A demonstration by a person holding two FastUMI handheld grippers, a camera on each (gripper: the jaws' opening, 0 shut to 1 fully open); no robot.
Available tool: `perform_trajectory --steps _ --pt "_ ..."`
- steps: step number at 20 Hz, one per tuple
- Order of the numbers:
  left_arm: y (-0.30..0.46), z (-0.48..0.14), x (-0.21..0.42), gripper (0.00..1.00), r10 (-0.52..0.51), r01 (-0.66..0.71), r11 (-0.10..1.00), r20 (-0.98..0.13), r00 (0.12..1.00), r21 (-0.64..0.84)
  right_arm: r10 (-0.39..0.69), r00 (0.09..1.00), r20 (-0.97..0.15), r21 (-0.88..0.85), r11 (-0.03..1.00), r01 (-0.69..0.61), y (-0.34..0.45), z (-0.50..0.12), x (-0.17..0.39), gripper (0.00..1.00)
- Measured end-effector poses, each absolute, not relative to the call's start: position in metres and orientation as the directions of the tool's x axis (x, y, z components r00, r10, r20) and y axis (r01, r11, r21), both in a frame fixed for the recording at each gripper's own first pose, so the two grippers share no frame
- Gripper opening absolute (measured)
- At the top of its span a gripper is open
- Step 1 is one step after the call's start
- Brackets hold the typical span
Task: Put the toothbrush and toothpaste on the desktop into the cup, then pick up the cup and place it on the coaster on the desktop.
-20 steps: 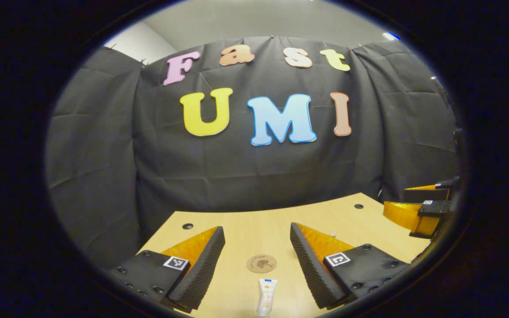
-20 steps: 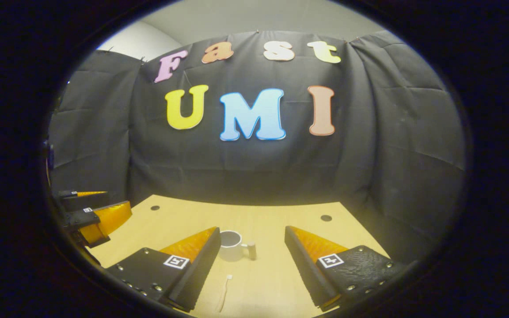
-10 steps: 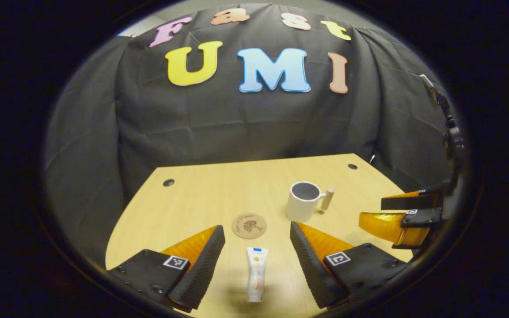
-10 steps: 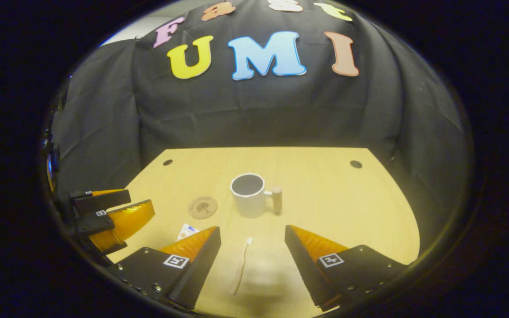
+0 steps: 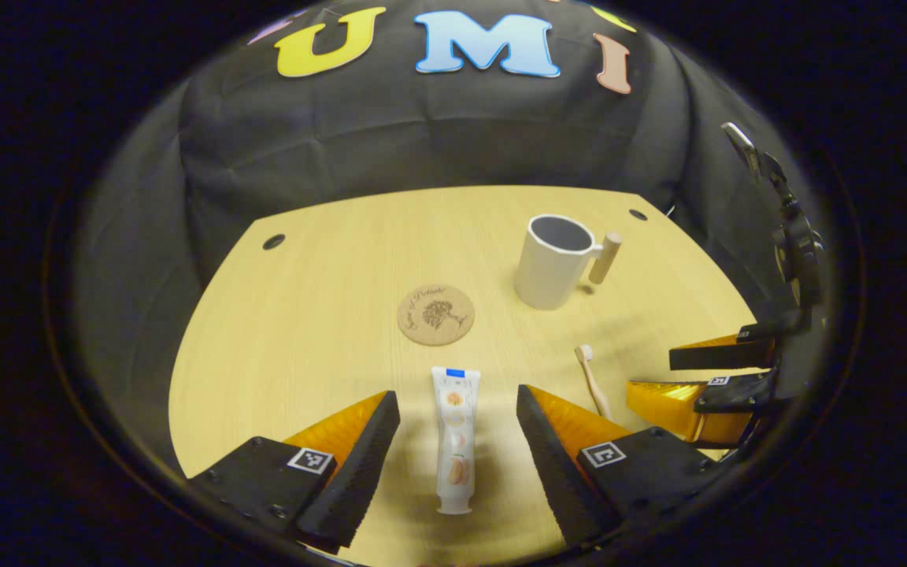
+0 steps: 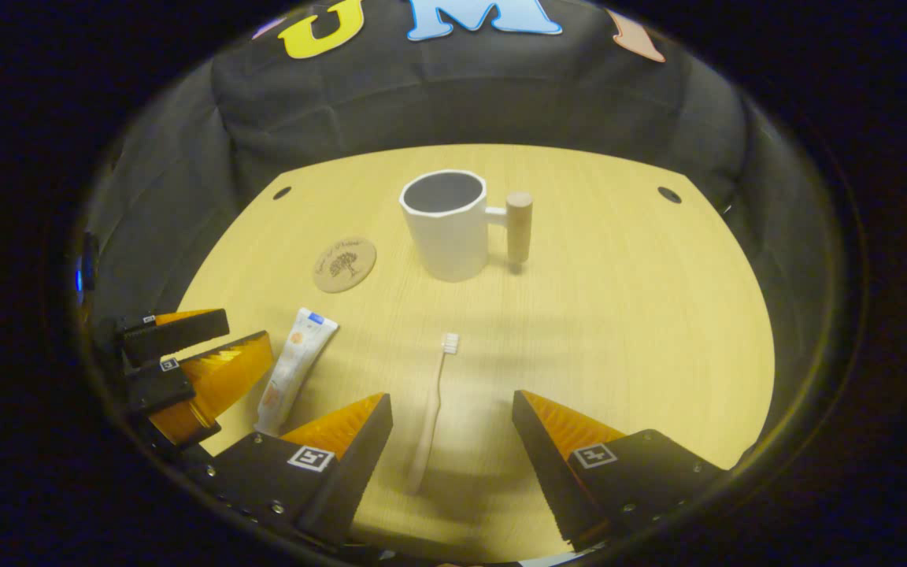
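the left gripper (image 5: pixel 457 441) hangs spread wide over a pale wooden desktop (image 5: pixel 304 315), gripping nothing; the toothpaste (image 5: pixel 455 429) lies flat between its fingers, cap end away from them. past the tube sits the round cork coaster (image 5: pixel 435 314), and farther off toward the right finger's side stands the empty white cup (image 5: pixel 552 260). the right gripper (image 6: pixel 452 441) is also wide apart and empty, with the toothbrush (image 6: pixel 430 409) lying between its fingers. black cloth walls the desk's far edge.

Left gripper (image 5: pixel 457 402) and right gripper (image 6: pixel 452 405): wedge-shaped ribbed fingers on screw-fastened bases bearing square coded markers.
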State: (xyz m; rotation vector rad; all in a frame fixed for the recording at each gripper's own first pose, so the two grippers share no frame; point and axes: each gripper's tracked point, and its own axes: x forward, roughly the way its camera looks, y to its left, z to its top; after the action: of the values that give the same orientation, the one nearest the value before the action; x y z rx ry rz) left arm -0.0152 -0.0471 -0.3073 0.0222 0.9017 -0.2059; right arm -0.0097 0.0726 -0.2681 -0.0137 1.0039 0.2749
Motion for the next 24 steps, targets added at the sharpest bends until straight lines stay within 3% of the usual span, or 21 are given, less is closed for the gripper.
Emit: perform_trajectory --steps 12,16,24 --pt "-0.037 -0.378 -0.026 0.99 -0.107 0.117 0.991 -0.904 0.413 -0.064 0.116 0.317 -0.941 0.043 0.972 -0.229 0.065 -0.279 -0.019 0.94" --pt "-0.037 -0.392 -0.031 0.99 -0.086 0.112 0.993 -0.926 0.367 -0.047 0.077 0.300 -0.951 0.005 0.972 -0.235 0.065 -0.283 -0.018 0.93" --pt "-0.041 -0.395 -0.029 0.98 -0.090 0.122 0.991 -0.933 0.349 -0.050 0.050 0.239 -0.970 0.007 0.984 -0.179 0.066 -0.285 -0.022 0.98"
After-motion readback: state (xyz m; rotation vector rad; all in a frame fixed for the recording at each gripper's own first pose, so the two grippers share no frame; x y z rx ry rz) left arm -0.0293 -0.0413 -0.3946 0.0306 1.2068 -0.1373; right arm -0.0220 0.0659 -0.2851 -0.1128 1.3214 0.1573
